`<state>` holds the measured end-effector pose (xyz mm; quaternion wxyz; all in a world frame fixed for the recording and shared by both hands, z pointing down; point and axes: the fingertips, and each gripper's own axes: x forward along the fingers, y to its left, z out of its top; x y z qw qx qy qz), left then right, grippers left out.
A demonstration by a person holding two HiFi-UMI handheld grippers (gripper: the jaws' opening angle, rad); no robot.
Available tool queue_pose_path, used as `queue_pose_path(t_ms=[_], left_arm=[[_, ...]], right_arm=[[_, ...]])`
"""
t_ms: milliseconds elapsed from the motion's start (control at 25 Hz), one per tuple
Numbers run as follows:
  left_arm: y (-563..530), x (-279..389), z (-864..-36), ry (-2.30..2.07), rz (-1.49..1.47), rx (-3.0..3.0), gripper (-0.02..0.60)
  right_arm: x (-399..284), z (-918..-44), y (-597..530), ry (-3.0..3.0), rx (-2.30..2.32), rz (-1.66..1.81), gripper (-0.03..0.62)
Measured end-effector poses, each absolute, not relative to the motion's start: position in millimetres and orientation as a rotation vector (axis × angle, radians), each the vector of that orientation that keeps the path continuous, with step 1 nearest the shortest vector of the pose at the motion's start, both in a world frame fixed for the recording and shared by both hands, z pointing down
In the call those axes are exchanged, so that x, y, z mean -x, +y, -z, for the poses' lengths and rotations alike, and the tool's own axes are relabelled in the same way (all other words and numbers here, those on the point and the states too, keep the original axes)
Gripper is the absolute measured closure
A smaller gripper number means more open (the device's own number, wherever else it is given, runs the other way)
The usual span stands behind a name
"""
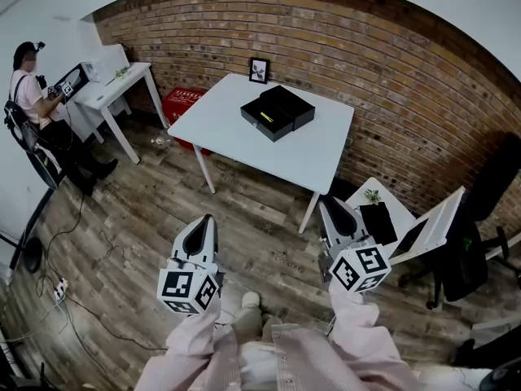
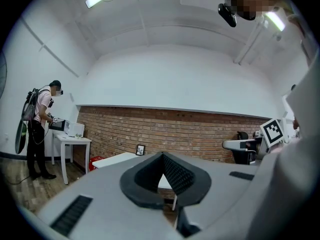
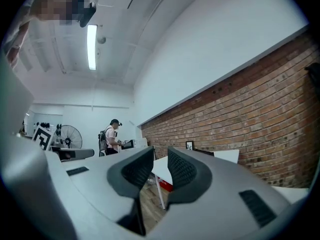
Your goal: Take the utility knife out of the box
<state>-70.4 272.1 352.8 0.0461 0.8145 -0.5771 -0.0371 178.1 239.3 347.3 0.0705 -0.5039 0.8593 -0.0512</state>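
Matt black box [image 1: 278,111], rough brick wall [image 1: 391,72]

Pale pink long sleeves [image 1: 192,342] and a buttoned shirt front [image 1: 286,357] of the same colour are worn. Left tongs [image 1: 208,220] and right tongs [image 1: 334,206]: light grey shells, black ribbed pads [image 2: 175,174]. White cube [image 1: 190,287] with black square markers noted on each.

text: none readable | left cube [image 1: 190,290]: black-and-white square markers, a pattern only, not letters or digits | right cube [image 1: 361,269]: markers of the same kind | framed picture [image 1: 259,70] on table [image 1: 326,149]: too small to read | box [image 1: 278,112]: any print too small to tell
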Motion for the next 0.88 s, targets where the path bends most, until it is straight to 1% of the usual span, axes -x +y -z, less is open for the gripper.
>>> queue_pose_path(t_ms=[440, 680, 880], left_arm=[[244, 77, -358, -1.769, 0.11, -2.47, 0.589], [202, 83, -368, -1.749, 0.118, -2.456, 0.589], [155, 93, -374, -1.731, 0.105, -2.453, 0.589]], right_arm=[[-179, -352, 208, 2.585, 1.532, 0.166, 0.476], [-170, -362, 168, 2.597, 1.539, 0.184, 0.437], [-162, -368, 124, 2.599, 1.565, 0.196, 0.433]])
